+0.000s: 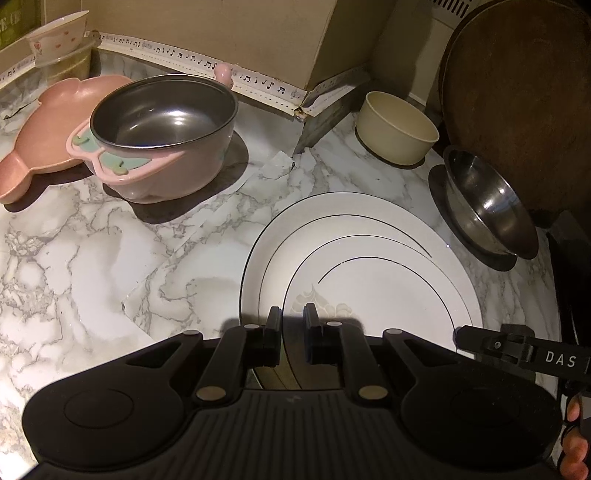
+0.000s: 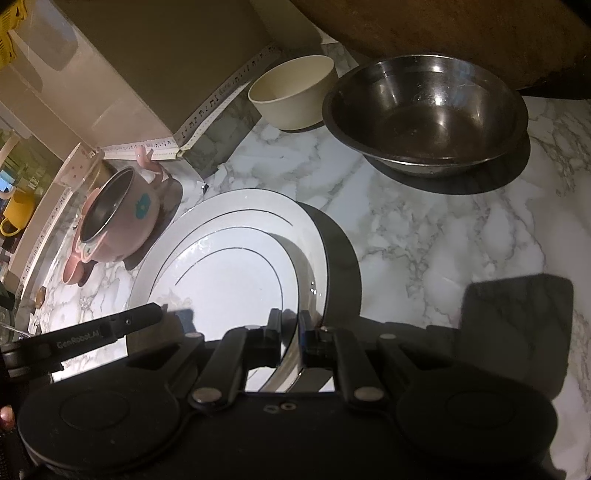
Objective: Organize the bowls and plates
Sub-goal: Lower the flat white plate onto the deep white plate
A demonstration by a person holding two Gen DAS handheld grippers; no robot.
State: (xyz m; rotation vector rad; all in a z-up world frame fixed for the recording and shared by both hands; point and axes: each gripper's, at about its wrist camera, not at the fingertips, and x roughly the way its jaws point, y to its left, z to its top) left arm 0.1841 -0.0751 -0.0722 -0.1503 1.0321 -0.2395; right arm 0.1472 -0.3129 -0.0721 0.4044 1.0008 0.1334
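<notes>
Two grippers pinch the near rim of the white plate (image 1: pixel 369 266) at once: the left gripper (image 1: pixel 291 332) has its jaws nearly together on the rim at one side, and the right gripper (image 2: pixel 288 332) is clamped the same way on the rim at the other side. In the right wrist view the plate casts a wide dark shadow on the marble counter (image 2: pixel 443 236), so it looks tilted or lifted off the surface rather than lying flat.

Beyond the plate, nothing appears sorted yet. A steel bowl (image 2: pixel 424 114) sits alone to the right, with a cream bowl (image 2: pixel 291 96) just behind it near the wall corner. To the left stand a pink-handled bowl with a metal liner (image 1: pixel 162 129) and, beside it, a pink shaped dish (image 1: pixel 48 129). Farthest back, a floral bowl (image 1: pixel 55 33) rests on a ledge.

My judgement is that the task is at an early stage: one plate is in hand, and every bowl is still separate, none nested or stacked.
</notes>
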